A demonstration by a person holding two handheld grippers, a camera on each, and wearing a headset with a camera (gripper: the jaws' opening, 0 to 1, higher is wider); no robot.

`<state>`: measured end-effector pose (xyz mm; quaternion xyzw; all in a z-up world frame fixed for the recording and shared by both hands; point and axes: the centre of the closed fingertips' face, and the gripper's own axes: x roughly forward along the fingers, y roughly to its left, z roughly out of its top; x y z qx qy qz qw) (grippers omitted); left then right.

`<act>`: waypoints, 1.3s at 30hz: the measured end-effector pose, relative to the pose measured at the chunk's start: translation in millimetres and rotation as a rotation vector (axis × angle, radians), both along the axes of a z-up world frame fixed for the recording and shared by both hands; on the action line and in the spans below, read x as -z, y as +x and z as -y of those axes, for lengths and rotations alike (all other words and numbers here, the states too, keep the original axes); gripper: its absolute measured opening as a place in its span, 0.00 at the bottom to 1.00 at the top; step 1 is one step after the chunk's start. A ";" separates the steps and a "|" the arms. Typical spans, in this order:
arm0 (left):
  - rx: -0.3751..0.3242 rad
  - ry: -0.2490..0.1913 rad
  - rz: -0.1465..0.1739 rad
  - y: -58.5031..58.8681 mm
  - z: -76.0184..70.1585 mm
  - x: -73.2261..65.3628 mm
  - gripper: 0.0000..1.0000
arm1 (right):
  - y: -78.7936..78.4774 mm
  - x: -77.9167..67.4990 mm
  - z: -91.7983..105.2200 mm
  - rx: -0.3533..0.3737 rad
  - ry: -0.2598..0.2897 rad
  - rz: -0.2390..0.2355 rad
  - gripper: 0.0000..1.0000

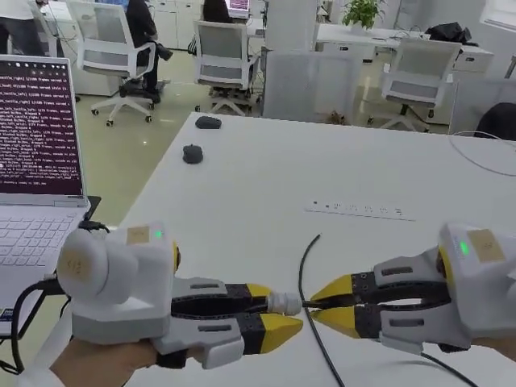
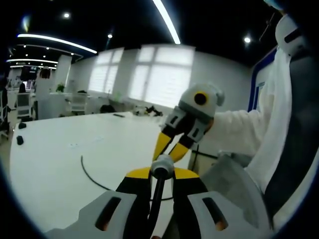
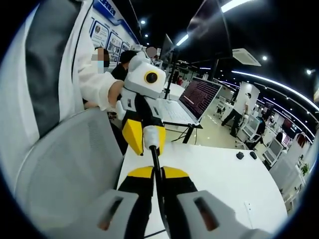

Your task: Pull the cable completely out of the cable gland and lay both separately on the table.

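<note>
Just above the white table [image 1: 242, 201], my left gripper [image 1: 284, 308] is shut on a small white cable gland [image 1: 284, 302], which pokes out past its yellow tips. The black cable [image 1: 302, 266] comes out of the gland's right end. My right gripper [image 1: 313, 305] faces it tip to tip and is shut on that cable right at the gland. In the left gripper view the gland [image 2: 162, 166] sits between my own jaws, with the right gripper [image 2: 168, 145] close behind. The right gripper view has the cable [image 3: 155, 158] running from my jaws into the gland [image 3: 149, 137].
An open laptop [image 1: 36, 137] stands at the table's left edge with dark leads beside it. A mouse [image 1: 193, 153] and a dark object [image 1: 208, 122] lie further back. A flat strip [image 1: 359, 210] lies mid-table. Office chairs [image 1: 222, 56] stand behind.
</note>
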<state>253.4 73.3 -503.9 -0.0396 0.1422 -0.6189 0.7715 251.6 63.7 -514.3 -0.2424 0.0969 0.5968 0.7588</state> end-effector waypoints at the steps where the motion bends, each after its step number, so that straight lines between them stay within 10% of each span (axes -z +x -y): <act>1: -0.001 0.001 0.001 0.2 0.1 -0.1 0.16 | 0.0 0.3 0.0 0.000 -0.001 0.000 0.04; 39: -0.031 0.001 -0.001 6.1 -12.4 -0.3 0.16 | 10.0 16.8 19.7 0.086 -0.012 -0.046 0.04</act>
